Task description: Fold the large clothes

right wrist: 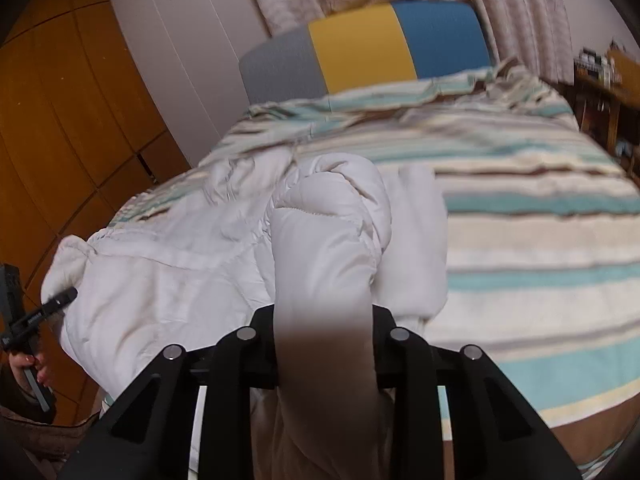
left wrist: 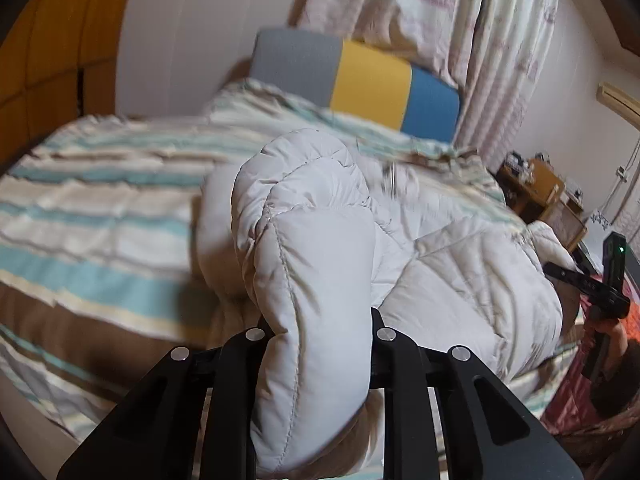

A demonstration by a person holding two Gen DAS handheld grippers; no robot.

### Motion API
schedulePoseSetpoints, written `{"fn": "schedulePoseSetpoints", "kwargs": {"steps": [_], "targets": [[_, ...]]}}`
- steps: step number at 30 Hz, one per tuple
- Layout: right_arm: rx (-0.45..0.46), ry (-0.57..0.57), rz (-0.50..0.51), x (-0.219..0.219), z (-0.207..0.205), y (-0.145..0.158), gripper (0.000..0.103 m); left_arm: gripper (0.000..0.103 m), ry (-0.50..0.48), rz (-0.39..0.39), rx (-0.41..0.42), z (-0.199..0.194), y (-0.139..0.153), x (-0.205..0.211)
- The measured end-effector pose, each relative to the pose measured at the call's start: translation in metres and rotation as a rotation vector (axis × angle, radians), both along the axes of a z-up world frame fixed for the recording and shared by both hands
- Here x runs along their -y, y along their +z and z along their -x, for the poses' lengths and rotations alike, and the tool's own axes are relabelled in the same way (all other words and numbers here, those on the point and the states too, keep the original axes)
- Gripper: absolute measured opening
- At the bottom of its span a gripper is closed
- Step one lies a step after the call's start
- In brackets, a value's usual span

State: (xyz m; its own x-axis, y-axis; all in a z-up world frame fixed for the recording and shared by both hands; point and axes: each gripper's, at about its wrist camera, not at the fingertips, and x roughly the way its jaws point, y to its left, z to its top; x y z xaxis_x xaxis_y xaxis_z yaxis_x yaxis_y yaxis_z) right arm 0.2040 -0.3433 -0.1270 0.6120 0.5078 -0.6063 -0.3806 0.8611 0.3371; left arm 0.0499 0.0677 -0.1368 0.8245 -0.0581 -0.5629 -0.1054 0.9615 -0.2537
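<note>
Left wrist view alone shows the right tongs [left wrist: 568,272] at the jacket's [left wrist: 460,264] far edge; right wrist view alone shows the wardrobe [right wrist: 72,140]. Jacket lies on the bed [right wrist: 540,240]. Left tongs [left wrist: 316,320] and right tongs [right wrist: 324,312] each clamp narrow on a jacket fold.

Jacket [left wrist: 320,216] on the bed [left wrist: 100,200], headboard [left wrist: 360,80] behind, curtain [left wrist: 440,8] behind the headboard.
</note>
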Motion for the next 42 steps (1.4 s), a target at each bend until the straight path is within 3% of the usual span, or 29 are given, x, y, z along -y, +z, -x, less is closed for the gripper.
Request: {"fn": "schedulePoseSetpoints", "kwargs": {"steps": [3,10,16,21,35,42], "targets": [[0.048,-0.011,-0.009,0.002,0.000,0.019,0.024,0.020,0.020,-0.005,0.058,-0.004,0.016,-0.005],[0.106,-0.070,-0.020,-0.007,-0.032,0.044,0.022,0.020,0.081,-0.015,0.107,-0.047,0.032,-0.017],[0.135,-0.113,-0.029,-0.016,-0.065,0.048,0.022,0.020,0.155,-0.076,0.161,-0.078,0.041,-0.023],[0.150,-0.166,-0.017,-0.025,-0.099,0.038,0.022,0.020,0.262,-0.049,0.183,-0.111,0.037,-0.036],[0.144,-0.255,0.165,-0.064,-0.169,-0.022,0.024,0.020,0.399,-0.114,0.036,-0.185,-0.013,-0.050],[0.033,-0.269,0.202,-0.066,-0.202,-0.052,0.036,0.030,0.419,-0.128,-0.084,-0.214,-0.043,-0.057]]}}
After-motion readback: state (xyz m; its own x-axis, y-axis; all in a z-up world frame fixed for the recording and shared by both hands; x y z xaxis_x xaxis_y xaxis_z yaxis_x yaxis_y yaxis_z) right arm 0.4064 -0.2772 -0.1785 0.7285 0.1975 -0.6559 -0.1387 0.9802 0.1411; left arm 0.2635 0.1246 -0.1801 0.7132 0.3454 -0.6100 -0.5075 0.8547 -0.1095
